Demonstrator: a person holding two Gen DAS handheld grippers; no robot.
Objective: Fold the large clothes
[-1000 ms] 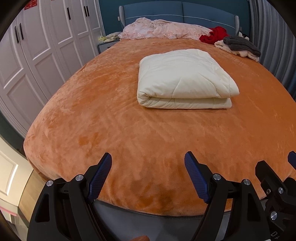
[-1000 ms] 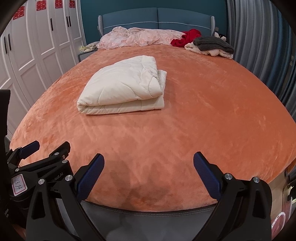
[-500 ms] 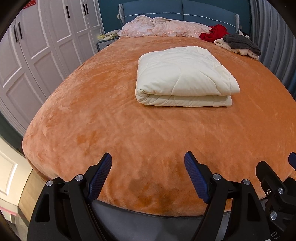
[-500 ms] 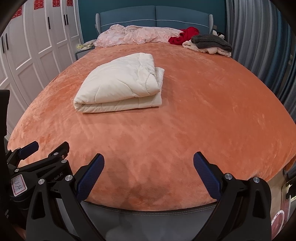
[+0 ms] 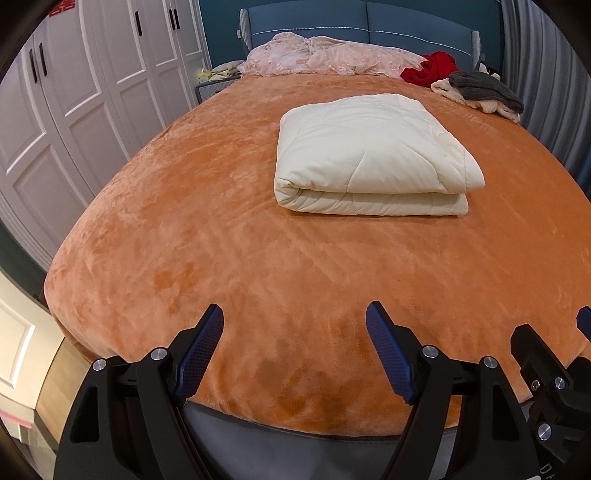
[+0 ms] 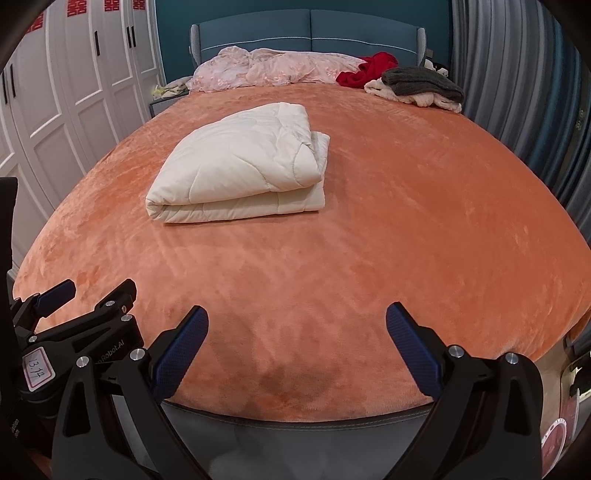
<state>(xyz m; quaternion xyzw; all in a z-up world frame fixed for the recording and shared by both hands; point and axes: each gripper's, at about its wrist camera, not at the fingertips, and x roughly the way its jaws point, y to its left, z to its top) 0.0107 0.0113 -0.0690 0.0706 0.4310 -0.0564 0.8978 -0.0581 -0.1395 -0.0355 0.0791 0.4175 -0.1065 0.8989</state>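
Observation:
A cream quilt (image 5: 373, 155) lies folded in a thick rectangle on the middle of the orange bedspread (image 5: 258, 258); it also shows in the right wrist view (image 6: 243, 166). My left gripper (image 5: 294, 321) is open and empty over the foot edge of the bed, well short of the quilt. My right gripper (image 6: 297, 321) is open and empty beside it, also at the foot edge. The left gripper's body shows at the lower left of the right wrist view (image 6: 74, 332).
A pink duvet (image 5: 325, 55) is heaped at the blue headboard (image 5: 362, 22). Red, grey and cream clothes (image 5: 476, 88) lie at the far right corner. White wardrobes (image 5: 74, 92) line the left side. Grey curtains (image 6: 517, 92) hang on the right.
Both grippers have risen slightly and tilted, so the quilt sits a little closer in view. The quilt has not moved. Both stay open.

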